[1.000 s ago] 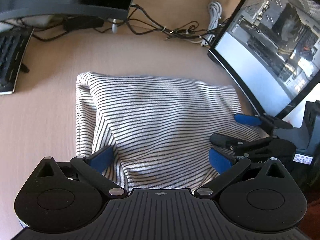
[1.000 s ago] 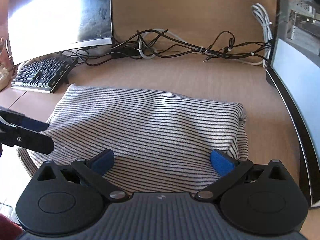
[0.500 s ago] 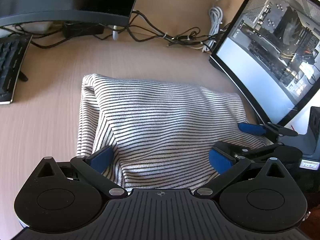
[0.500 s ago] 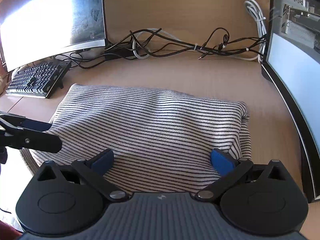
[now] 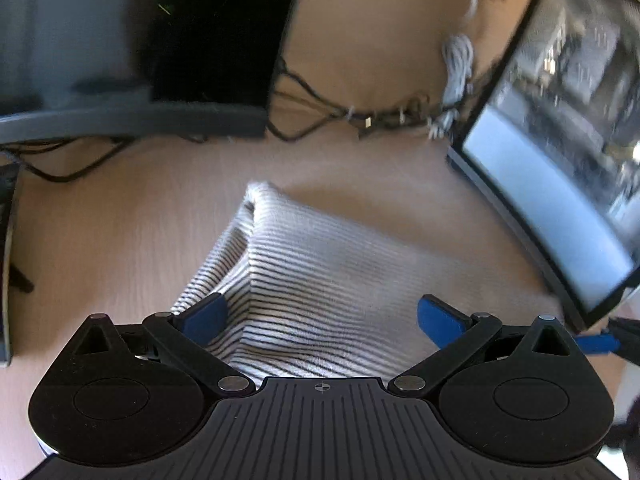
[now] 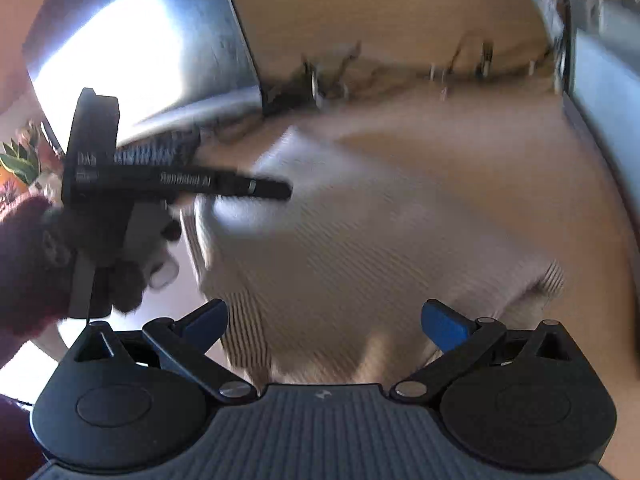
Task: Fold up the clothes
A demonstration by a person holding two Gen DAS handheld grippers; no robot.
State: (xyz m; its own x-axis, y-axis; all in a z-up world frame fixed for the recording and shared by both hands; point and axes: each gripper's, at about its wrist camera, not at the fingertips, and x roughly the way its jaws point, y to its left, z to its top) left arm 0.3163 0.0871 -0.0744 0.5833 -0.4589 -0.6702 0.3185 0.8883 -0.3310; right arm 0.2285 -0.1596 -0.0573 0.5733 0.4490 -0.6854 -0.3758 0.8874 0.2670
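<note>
Stripes fill the middle of the left wrist view: the folded shirt [image 5: 320, 280] lies on the wooden desk [image 5: 120, 240], between a dark monitor [image 5: 200, 40] at the back left and a lit screen [image 5: 560, 200] on the right, with a tangle of cables [image 5: 360, 120] along the wall behind. The left gripper [image 5: 320, 318] hangs over the near edge of the shirt with its blue pads wide apart and nothing between them; the left pad sits just over the doubled side fold, and I cannot tell whether it touches the cloth. At the far right edge a blue fingertip of the other tool just shows.

From the right wrist view, which is badly smeared by motion, the same shirt [image 6: 380, 240] spreads across the desk ahead of the right gripper [image 6: 324, 320], whose pads also stand wide apart and empty above the near hem. To the left, a hand [image 6: 104, 256] in a dark red sleeve [image 6: 24, 264] holds the left tool, its black fingers reaching over the shirt's far left corner. A keyboard [image 6: 160, 152] is dimly visible behind it.

The shirt already looks like a compact rectangle, so this seems to be a pause between folds or the finish. Another fold would call for both tools to drop onto matching corners, close on all layers together, and lift evenly so the stack does not slide apart.
</note>
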